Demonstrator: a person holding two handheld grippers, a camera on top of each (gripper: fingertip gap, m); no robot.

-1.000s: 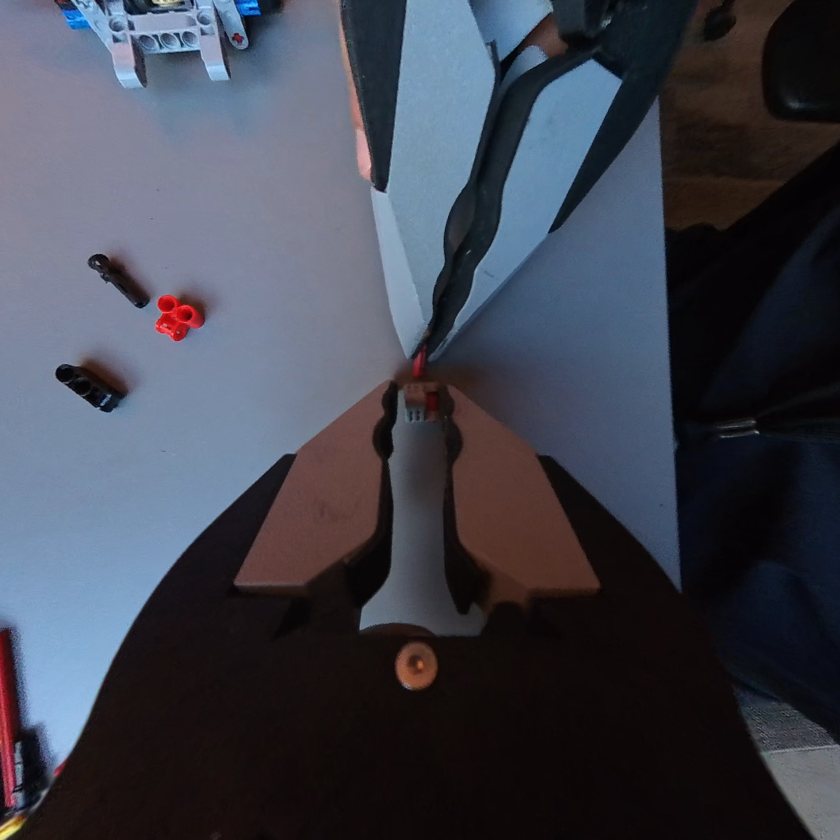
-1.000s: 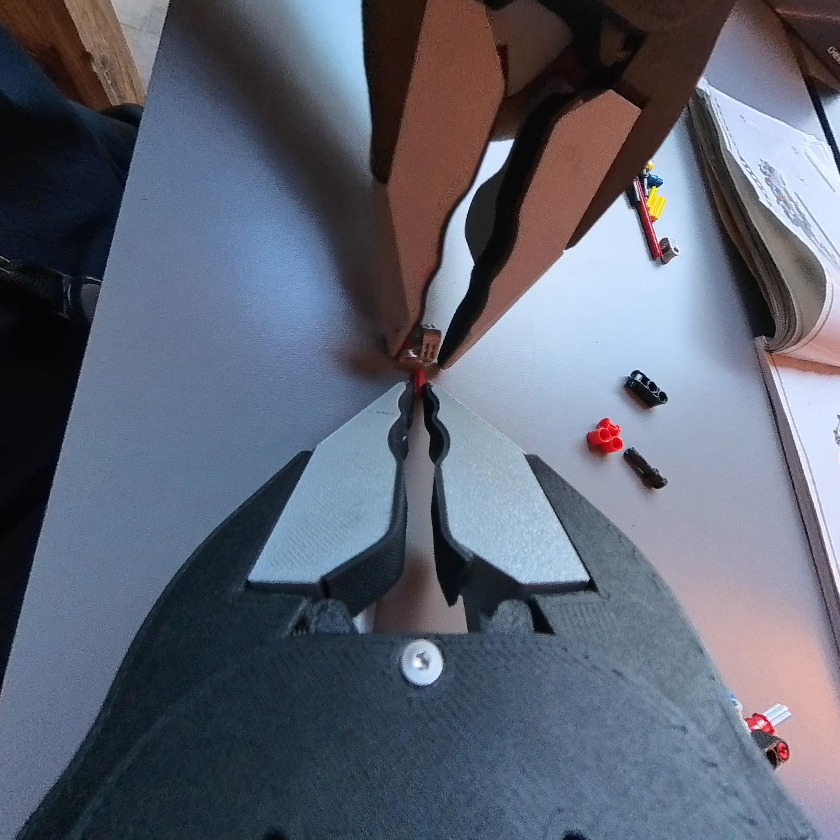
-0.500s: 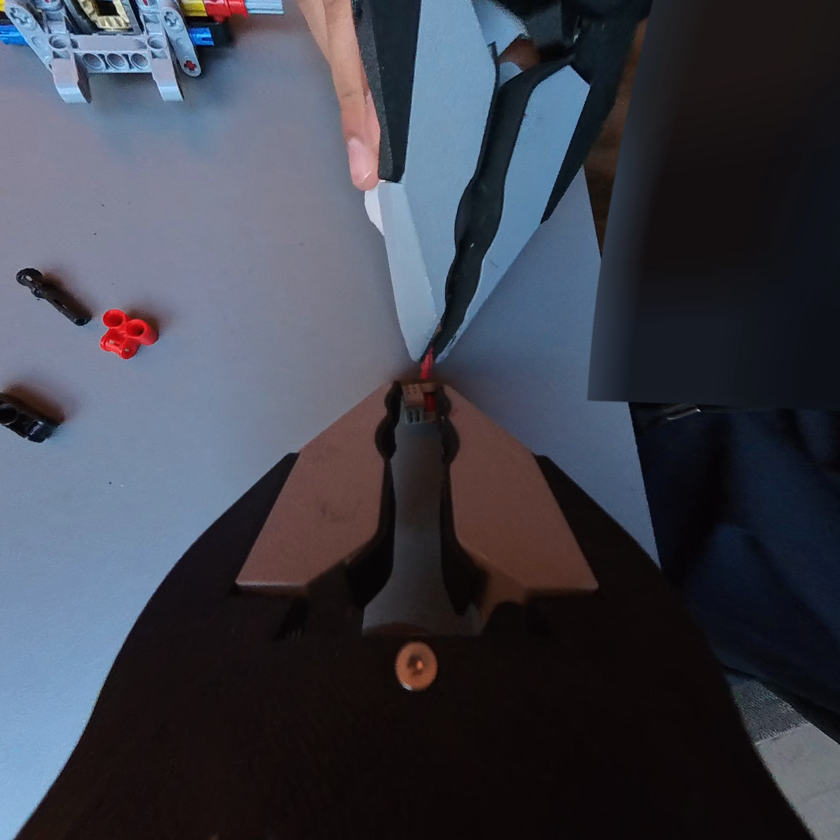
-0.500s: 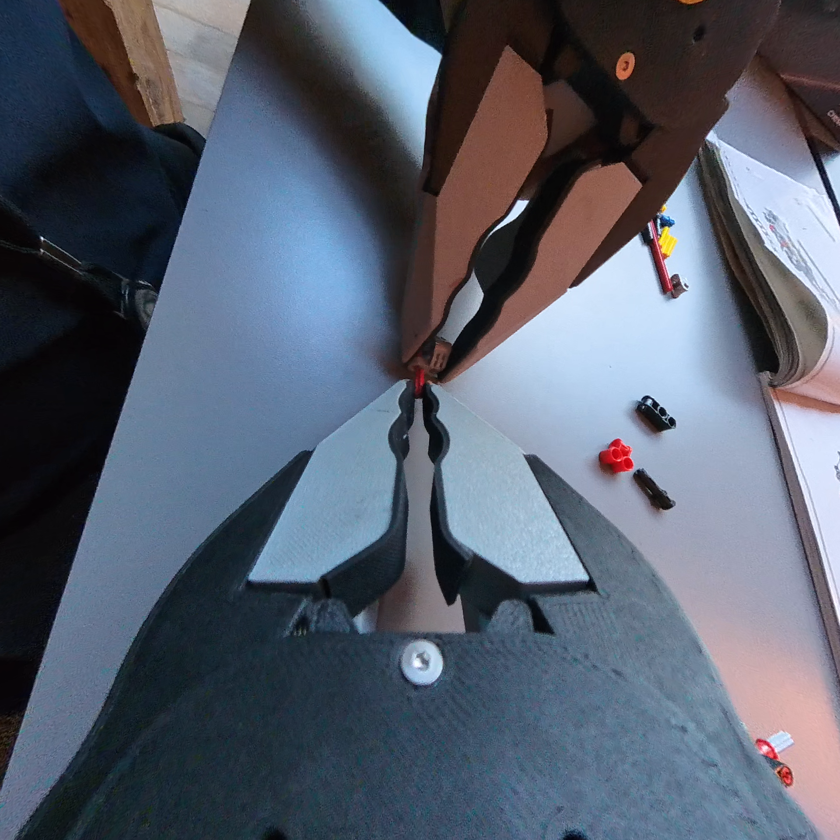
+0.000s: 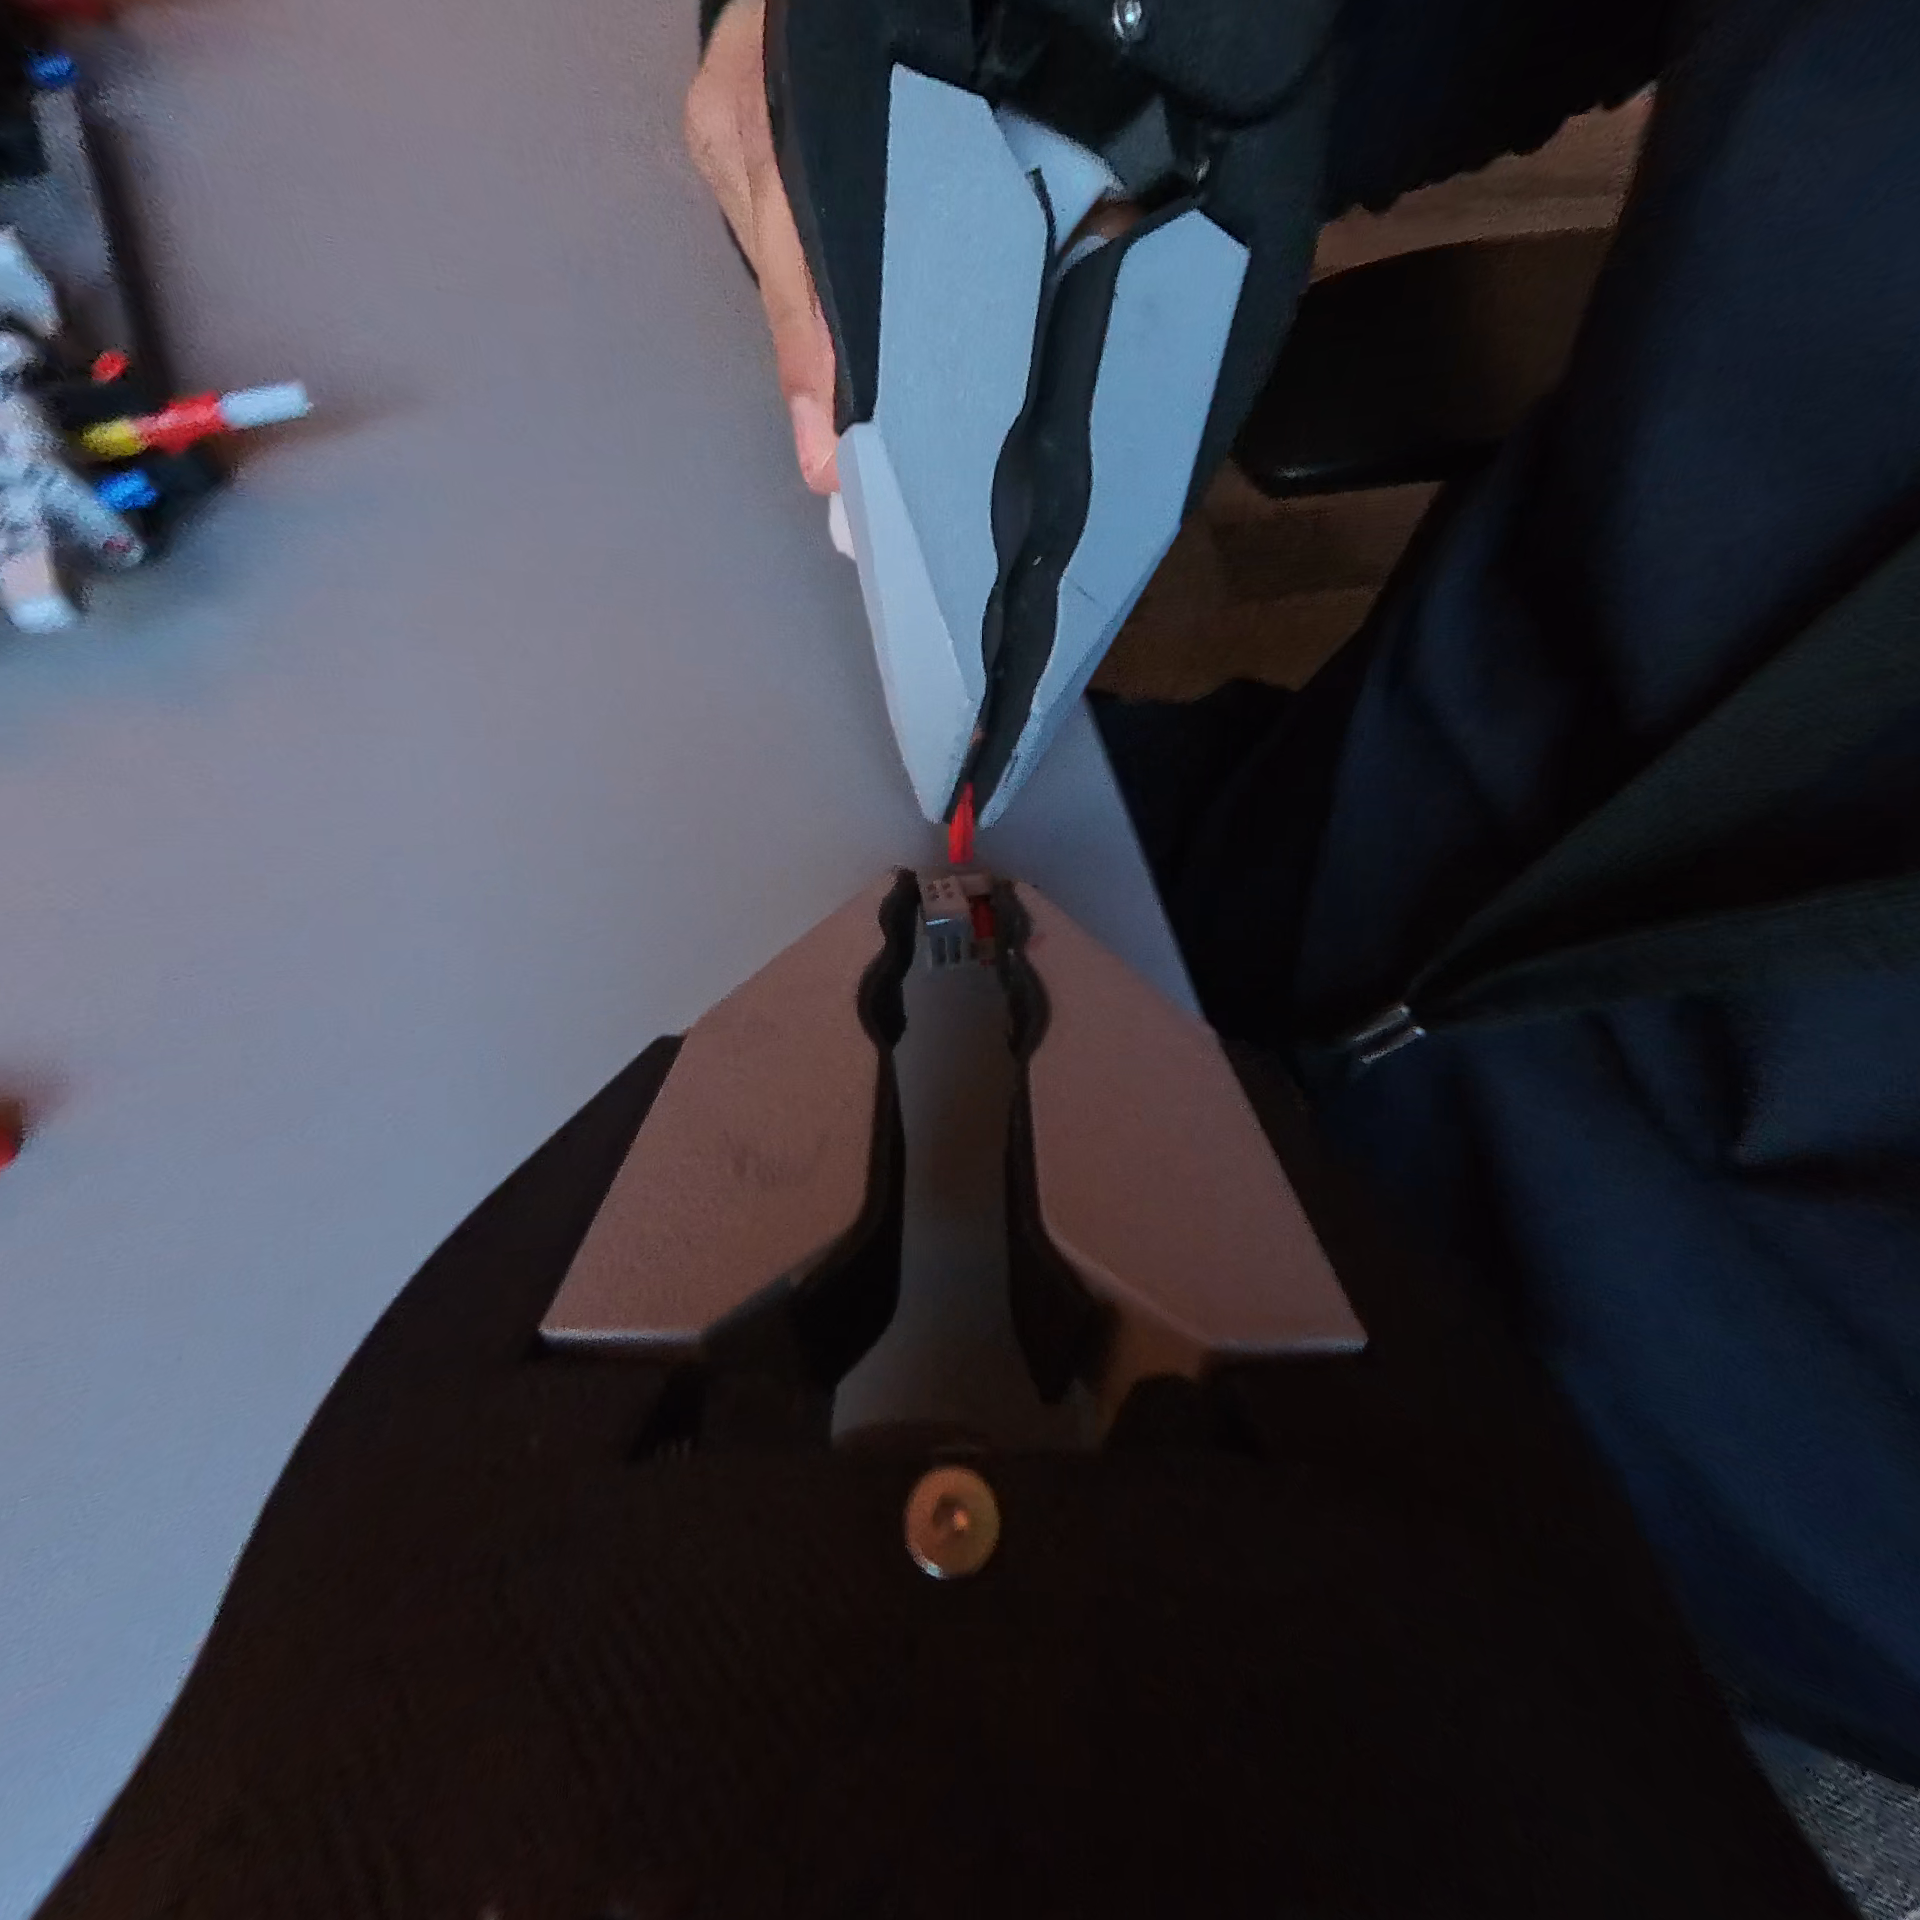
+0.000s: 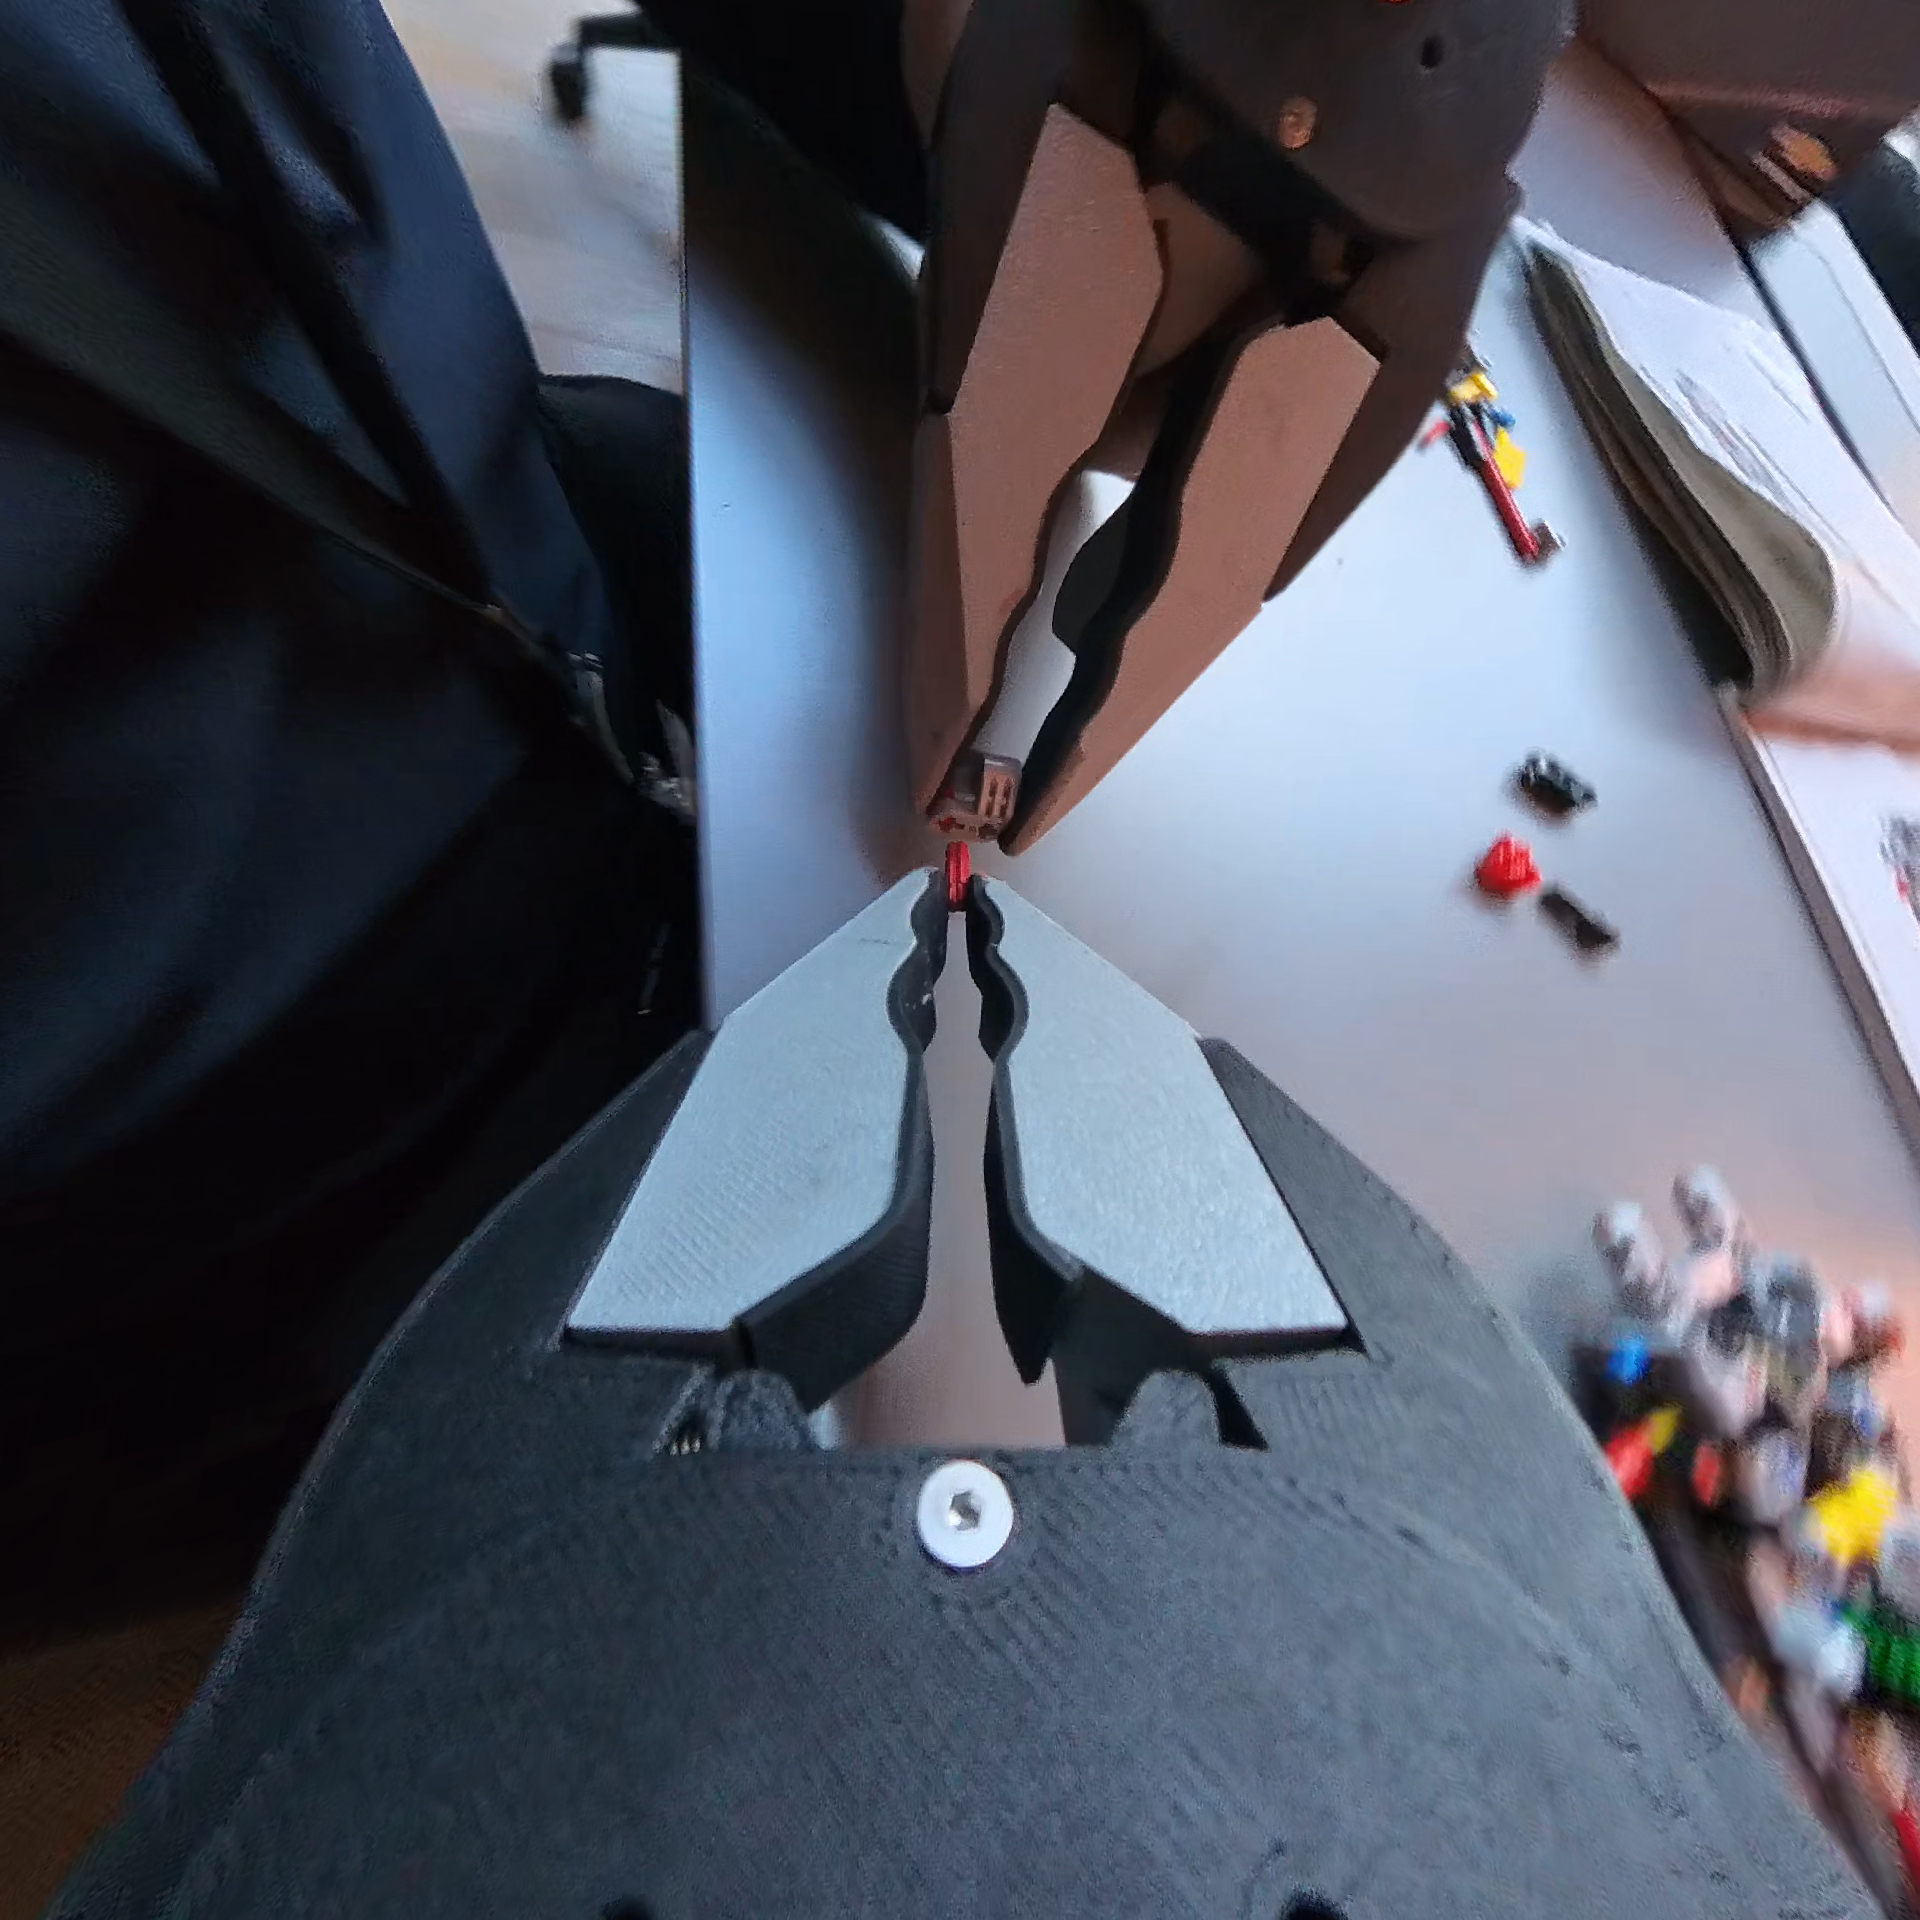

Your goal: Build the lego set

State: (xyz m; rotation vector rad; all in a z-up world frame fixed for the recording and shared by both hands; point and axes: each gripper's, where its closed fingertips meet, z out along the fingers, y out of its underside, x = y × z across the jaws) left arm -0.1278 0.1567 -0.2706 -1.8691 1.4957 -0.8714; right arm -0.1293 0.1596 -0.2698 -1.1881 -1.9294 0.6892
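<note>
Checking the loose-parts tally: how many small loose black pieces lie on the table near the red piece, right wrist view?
2: one black piece beyond the red piece, one nearer the camera beside it. Blurred; more may be hidden.

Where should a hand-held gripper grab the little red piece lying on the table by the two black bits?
Probably from above, pinching the red piece across its narrow middle. It lies flat on the grey table with free space on both sides, though the black bits sit close, so keep the fingers clear of them.

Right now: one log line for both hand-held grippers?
left hand-held gripper: shut on grey block | right hand-held gripper: shut on red pin | tips facing, above table
</note>
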